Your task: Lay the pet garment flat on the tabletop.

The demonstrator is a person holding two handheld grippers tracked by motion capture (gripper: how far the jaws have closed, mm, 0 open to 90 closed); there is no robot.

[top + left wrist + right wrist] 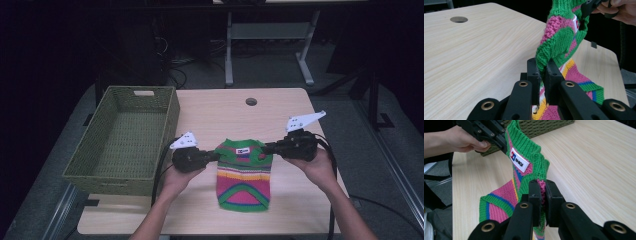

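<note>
I see one piece of writing: a small white label (pixel 519 160) sewn inside the neck of the striped knit sweater (pixel 506 195), bearing a red-and-blue square logo followed by dark capital letters that look like "SHBQI", though I cannot read them for certain. In the high view the same label (pixel 243 150) is a white patch, too small for me to read.

High view: fixed above the person's side, facing forward and down, far enough to take in the whole bench (pixel 280 107).
Left claw view: rides low behind its own jaws, very near, facing across the bench.
Right claw view: the same, facing the opposite way.
Shared: the knitted sweater (pixel 243 172), which all three views show.
</note>
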